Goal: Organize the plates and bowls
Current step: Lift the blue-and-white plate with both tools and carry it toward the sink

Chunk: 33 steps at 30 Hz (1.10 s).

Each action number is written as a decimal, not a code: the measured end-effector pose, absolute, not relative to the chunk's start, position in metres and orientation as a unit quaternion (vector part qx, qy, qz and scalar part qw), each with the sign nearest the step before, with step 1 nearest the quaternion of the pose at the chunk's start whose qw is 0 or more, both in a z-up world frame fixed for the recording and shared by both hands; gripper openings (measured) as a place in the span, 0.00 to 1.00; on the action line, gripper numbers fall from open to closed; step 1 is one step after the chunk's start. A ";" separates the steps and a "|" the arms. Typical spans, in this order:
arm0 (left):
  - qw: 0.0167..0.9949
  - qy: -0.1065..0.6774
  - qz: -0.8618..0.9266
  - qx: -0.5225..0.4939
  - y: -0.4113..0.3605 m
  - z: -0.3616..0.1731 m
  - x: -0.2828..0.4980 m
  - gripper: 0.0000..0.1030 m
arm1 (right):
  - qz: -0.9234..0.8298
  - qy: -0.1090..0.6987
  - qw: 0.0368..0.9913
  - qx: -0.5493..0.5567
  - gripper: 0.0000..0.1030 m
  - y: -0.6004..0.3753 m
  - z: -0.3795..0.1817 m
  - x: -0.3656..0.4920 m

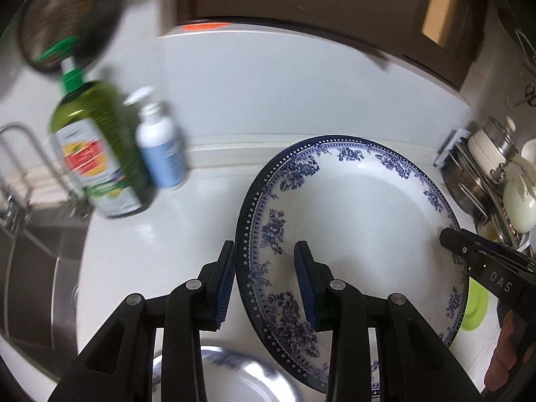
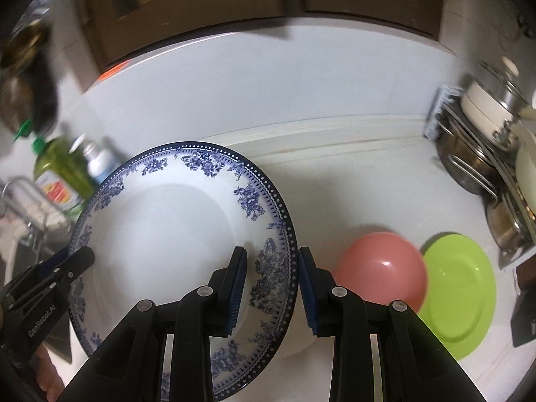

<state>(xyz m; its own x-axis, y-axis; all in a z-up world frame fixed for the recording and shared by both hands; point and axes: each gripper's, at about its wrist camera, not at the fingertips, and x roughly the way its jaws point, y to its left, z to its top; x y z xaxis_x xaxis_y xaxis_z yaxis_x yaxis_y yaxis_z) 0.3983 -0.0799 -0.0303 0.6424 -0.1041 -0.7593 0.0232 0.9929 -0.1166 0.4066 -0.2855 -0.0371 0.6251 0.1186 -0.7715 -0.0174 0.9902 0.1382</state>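
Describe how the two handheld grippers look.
The left gripper and the right gripper are matching black plastic tools with two angular fingers, silver pivot pins and ribbed blue pads. White "DAS" lettering marks the right one, "GenRobot.AI" the left. No cables or sleeves show.

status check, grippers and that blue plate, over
Left gripper and right gripper both open, each straddling a rim of the blue floral plate. Pink bowl and green plate close on the right.
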 end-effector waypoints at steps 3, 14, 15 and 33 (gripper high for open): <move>0.908 0.415 -0.014 -0.060 -0.054 -0.031 0.378 0.34 | 0.058 0.426 0.902 0.049 0.31 -0.261 -0.036 0.394; 0.903 0.414 0.042 -0.106 0.028 -0.044 0.313 0.34 | 0.110 0.408 0.906 0.003 0.31 -0.178 -0.037 0.354; 0.903 0.414 0.048 -0.108 0.032 -0.045 0.308 0.34 | 0.115 0.408 0.906 0.001 0.31 -0.173 -0.038 0.350; 0.884 0.451 0.069 -0.100 0.052 -0.106 0.244 0.34 | 0.128 0.458 0.879 -0.021 0.32 -0.135 -0.091 0.300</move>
